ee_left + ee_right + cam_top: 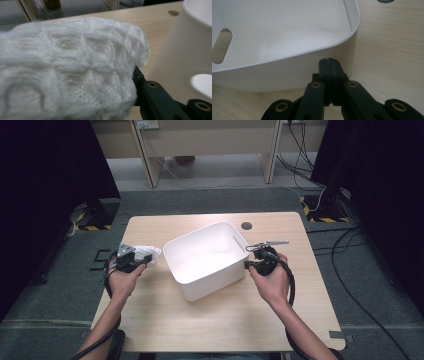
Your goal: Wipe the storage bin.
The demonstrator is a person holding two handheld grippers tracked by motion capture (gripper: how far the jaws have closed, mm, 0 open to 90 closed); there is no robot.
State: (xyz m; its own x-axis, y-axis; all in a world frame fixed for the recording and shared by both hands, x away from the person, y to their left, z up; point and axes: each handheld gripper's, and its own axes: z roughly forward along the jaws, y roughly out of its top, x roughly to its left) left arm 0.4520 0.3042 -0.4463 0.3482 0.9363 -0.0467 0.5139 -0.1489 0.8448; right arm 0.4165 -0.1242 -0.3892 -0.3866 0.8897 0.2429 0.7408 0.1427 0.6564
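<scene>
We hold our left gripper (pixel 131 258) clamped, its black jaws pressed onto what sits between them. Our right gripper (pixel 331 67) has its black jaws pressed flat together with nothing between. Both forearms reach forward, well apart.

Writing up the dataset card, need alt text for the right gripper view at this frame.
The right gripper, its two black jaws pressed together with nothing between them, points at the outer wall of an empty white plastic bin just below its rim. The bin stands on a light wooden table, with an oval handle slot at the left.
</scene>
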